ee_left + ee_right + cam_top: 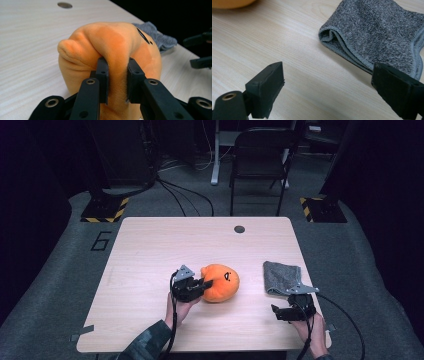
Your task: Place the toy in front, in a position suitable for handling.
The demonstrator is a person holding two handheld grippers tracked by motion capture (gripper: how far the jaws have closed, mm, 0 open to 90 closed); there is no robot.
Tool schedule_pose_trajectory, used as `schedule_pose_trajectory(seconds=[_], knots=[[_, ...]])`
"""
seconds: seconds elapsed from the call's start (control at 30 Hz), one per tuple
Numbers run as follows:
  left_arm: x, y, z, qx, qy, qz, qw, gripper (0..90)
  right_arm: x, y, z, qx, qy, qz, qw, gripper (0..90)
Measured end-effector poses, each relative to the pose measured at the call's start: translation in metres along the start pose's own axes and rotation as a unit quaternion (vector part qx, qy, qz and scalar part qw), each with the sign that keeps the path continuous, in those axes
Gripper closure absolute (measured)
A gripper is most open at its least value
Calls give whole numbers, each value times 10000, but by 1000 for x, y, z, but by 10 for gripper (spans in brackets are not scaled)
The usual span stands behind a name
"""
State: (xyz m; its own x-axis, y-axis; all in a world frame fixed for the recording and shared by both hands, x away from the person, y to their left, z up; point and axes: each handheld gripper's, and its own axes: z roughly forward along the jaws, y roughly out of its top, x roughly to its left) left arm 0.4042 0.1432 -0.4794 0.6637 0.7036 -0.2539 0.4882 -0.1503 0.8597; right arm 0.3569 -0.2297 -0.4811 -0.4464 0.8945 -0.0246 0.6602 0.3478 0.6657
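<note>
- Round orange plush toy with black stitched face marks (220,282) lying near the middle of the pale wooden table (150,250), a little toward the near edge.
- Long axis of plush toy running roughly left to right across the table in the high view; small rounded nub (68,48) at its left end, face marks turned up and toward the far right.
- Left gripper (201,285) at the left end of plush toy, jaws narrow and pinching a fold of orange fabric between the black pads (102,75); fabric bulging out above and on both sides of the pinch in the left gripper view.
- Left hand (181,308) behind that gripper, camouflage sleeve (147,342) entering from the near edge.
- Folded grey terry cloth (282,277) lying flat to the right of plush toy, apart from it, folded edge facing the toy.
- Right gripper (283,312) near the table's near right corner, just in front of terry cloth, jaws wide apart with bare tabletop between them, holding nothing.
- Round dark grommet hole (239,229) near the table's far edge.
</note>
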Motion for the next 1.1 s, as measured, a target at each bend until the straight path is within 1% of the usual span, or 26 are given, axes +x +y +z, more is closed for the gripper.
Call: schedule_pose_trajectory(seconds=[0.03, 0.13, 0.17, 0.2, 0.23, 0.27, 0.33, 0.37, 0.43, 0.47, 0.5, 0.53, 0.6, 0.63, 0.67, 0.7, 0.77, 0.8, 0.83, 0.87, 0.9, 0.97, 1.0, 1.03, 1.07, 1.1], knots=[[0, 0, 0, 0, 0, 0, 10000, 744, 0, 0, 0, -24, -1, -4, 10000, 105], [-1, 1, 1, 19, 74, 116, 9999, 698, -1, -1, 1, -8, 3, -37, 10000, 105], [-1, 1, 1, 19, 74, 116, 9999, 658, -1, -1, 1, -8, 3, -37, 10000, 105], [0, 2, 1, 67, 94, 191, 9998, 599, -1, -1, 2, 4, 26, -40, 10000, 105], [0, 2, 1, 67, 94, 191, 9998, 560, -1, -1, 2, -12, 33, -38, 10000, 105], [-1, 4, -1, 92, 148, 279, 9995, 501, -1, -1, 2, 0, 19, -54, 10000, 105], [-1, 5, -2, 105, 156, 288, 9994, 407, -1, 0, 1, -21, 22, -69, 10000, 105], [0, 6, -5, 120, 194, 375, 9990, 407, -1, 0, 1, -21, 22, -69, 10000, 105], [-1, 8, -9, 84, 211, 399, 9989, 342, 0, 0, -1, -18, 12, -6, 10000, 105], [1, 10, -13, 71, 250, 476, 9985, 285, -1, 0, -1, -43, 26, -5, 10000, 105], [2, 11, -16, 58, 254, 518, 9983, 285, -1, 0, -1, -43, 26, -5, 10000, 105], [3, 11, -19, 33, 223, 507, 9985, 236, -1, 0, -1, -59, 26, 1, 10000, 105], [6, 11, -26, 23, 198, 514, 9985, 211, -2, 1, -1, -65, 48, -31, 10000, 105], [7, 11, -29, 57, 191, 517, 9985, 211, -2, 1, -1, -65, 48, -31, 10000, 105], [9, 11, -31, 61, 228, 564, 9981, 196, -2, 1, -1, -55, 45, -9, 10000, 105], [11, 11, -35, 69, 186, 602, 9980, 182, -2, 2, -2, -71, 32, -5, 10000, 106], [12, 10, -37, 73, 145, 602, 9981, 173, -2, 2, -2, -83, 39, 3, 10000, 105], [13, 10, -39, 138, 93, 654, 9977, 159, -2, 3, -3, -96, 30, 52, 9999, 105], [12, 8, -40, 113, 75, 658, 9977, 151, -3, 5, -4, -144, 5, 53, 9999, 106], [13, 7, -40, 121, 70, 732, 9972, 153, -4, 7, -5, -151, 21, 47, 9999, 106], [13, 6, -41, 190, 72, 794, 9966, 151, -5, 8, -5, -182, -9, 26, 9998, 106], [13, 5, -41, 166, 36, 817, 9965, 151, -7, 9, -5, -194, -8, -2, 9998, 106], [14, 4, -42, 231, 42, 882, 9958, 146, -9, 13, -4, -226, -21, 103, 9997, 107], [14, 3, -43, 238, 51, 920, 9955, 146, -9, 13, -4, -226, -21, 103, 9997, 107], [15, 2, -44, 247, 13, 953, 9951, 150, -12, 18, -3, -252, -28, 93, 9996, 108], [16, 1, -45, 314, 5, 1010, 9944, 150, -12, 19, -2, -281, -33, 125, 9995, 110]])
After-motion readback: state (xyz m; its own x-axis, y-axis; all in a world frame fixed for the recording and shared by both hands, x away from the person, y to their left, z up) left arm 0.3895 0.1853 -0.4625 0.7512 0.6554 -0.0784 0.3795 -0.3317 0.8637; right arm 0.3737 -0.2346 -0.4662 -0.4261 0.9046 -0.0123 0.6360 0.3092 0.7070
